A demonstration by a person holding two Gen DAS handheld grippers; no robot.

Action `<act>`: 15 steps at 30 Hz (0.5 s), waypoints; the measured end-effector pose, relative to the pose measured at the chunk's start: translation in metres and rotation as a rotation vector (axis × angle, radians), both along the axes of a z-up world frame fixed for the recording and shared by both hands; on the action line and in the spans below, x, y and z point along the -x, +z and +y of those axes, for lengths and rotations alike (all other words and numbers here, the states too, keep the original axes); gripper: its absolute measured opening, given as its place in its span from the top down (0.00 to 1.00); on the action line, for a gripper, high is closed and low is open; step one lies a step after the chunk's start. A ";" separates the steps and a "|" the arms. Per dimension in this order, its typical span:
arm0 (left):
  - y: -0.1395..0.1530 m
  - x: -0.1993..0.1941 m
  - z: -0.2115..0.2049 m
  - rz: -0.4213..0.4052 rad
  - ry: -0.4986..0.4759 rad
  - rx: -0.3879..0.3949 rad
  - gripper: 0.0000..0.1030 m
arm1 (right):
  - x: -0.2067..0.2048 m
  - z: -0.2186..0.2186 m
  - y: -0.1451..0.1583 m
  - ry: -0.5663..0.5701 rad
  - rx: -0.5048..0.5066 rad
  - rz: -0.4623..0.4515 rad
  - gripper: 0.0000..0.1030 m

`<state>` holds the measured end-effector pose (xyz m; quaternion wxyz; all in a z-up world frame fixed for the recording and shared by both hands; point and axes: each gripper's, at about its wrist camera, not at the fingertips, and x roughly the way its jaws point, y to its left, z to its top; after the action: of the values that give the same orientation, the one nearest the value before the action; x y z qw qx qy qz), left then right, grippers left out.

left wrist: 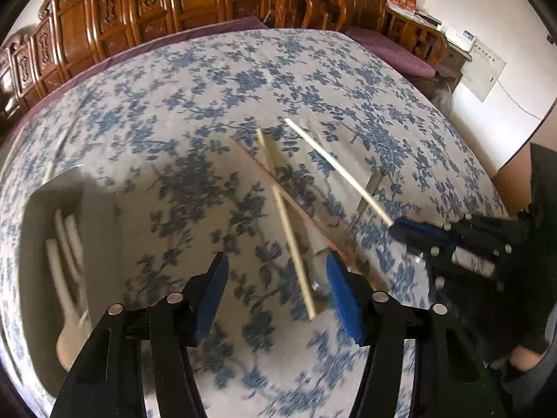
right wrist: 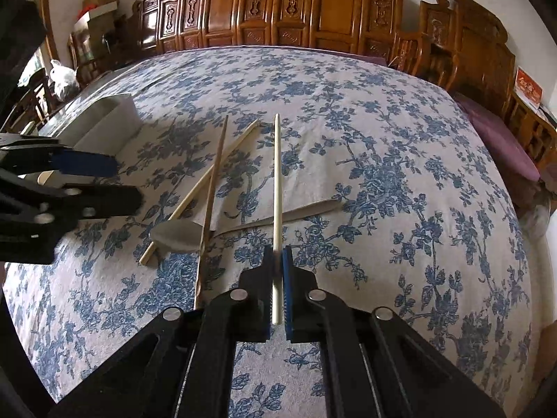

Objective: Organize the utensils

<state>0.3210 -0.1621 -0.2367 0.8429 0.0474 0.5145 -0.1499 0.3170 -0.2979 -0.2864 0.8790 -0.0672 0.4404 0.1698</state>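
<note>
My right gripper (right wrist: 277,256) is shut on the near end of a white chopstick (right wrist: 277,181), which points away over the table; the same chopstick (left wrist: 334,163) runs up from that gripper (left wrist: 397,228) in the left wrist view. My left gripper (left wrist: 276,296) hangs open above the cloth, and a pale chopstick (left wrist: 294,244) lies on the table between its blue pads (left wrist: 343,299), untouched. That pale chopstick (right wrist: 205,184) crosses a brown one (right wrist: 216,188), and a wooden spoon (right wrist: 177,235) lies under both. The left gripper (right wrist: 127,184) shows at the left edge.
A white container (left wrist: 34,226) at the left holds several pale utensils (left wrist: 66,240); the container (right wrist: 104,122) stands behind the left gripper in the right wrist view. The blue floral tablecloth (right wrist: 383,139) covers the table. Carved wooden chairs (right wrist: 261,7) line the far edge.
</note>
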 end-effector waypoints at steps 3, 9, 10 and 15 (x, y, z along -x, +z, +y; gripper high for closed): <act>-0.006 -0.012 -0.011 0.027 -0.003 0.010 0.59 | -0.002 -0.003 0.001 -0.008 -0.012 -0.003 0.94; -0.021 -0.033 -0.025 0.092 0.007 0.030 0.71 | -0.005 -0.009 0.000 -0.026 -0.058 0.016 0.94; -0.025 -0.036 -0.028 0.103 0.008 0.022 0.73 | -0.005 -0.010 0.000 -0.027 -0.063 0.018 0.94; -0.026 -0.040 -0.039 0.104 0.009 0.002 0.74 | -0.006 -0.013 0.000 -0.043 -0.082 0.022 0.94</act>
<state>0.3607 -0.2009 -0.2627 0.8157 0.0362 0.5579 -0.1489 0.3230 -0.3113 -0.2862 0.8797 -0.0198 0.4440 0.1694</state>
